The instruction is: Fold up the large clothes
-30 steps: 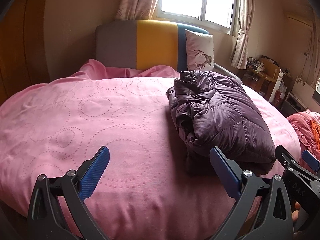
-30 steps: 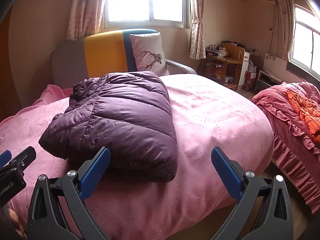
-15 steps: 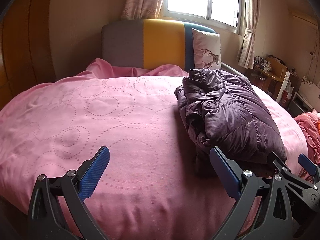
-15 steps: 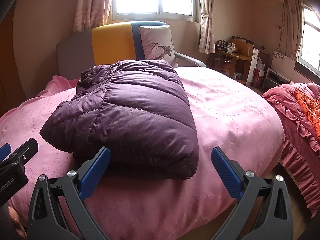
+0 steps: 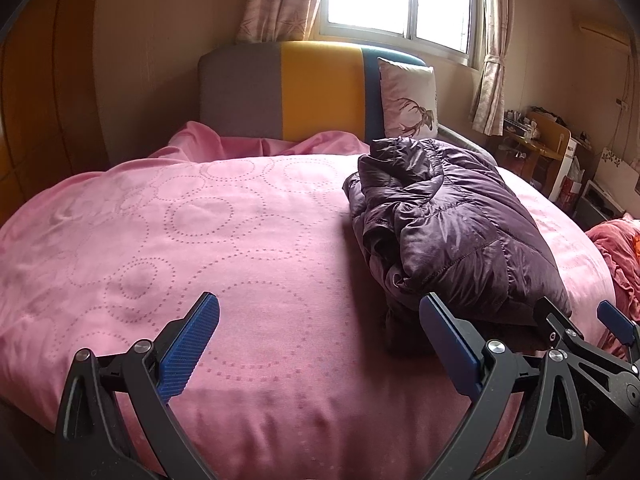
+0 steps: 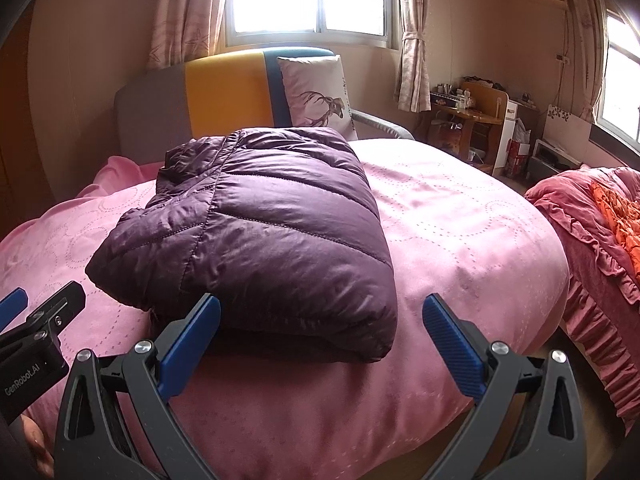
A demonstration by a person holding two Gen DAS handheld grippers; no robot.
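Jacket [image 6: 272, 236], purple and quilted, lies folded into a thick bundle on the pink bedspread [image 5: 208, 240] of the bed, toward the right half of it as the left wrist view shows [image 5: 452, 224]. Its smooth folded edge faces the foot of the bed; the bunched collar end points toward the headboard [image 5: 304, 88], which is grey, yellow and blue. A pillow [image 6: 316, 92] printed with a deer leans against the headboard behind the jacket.

The left gripper [image 5: 318, 332] hangs over bare bedspread beside the jacket, jaws spread wide and holding nothing; its right blue pad sits just in front of the jacket's near corner. The right gripper [image 6: 320, 330] is lined up with the jacket's near edge, jaws likewise released and empty, the left pad overlapping the bundle's front in the view, though contact cannot be told. Each gripper shows at the edge of the other's view [image 6: 36, 340] [image 5: 588, 344], side by side.

A second bed with a red ruffled cover [image 6: 600, 224] stands to the right, and a wooden desk [image 6: 472, 116] sits by the far wall under the curtains [image 6: 412, 32].
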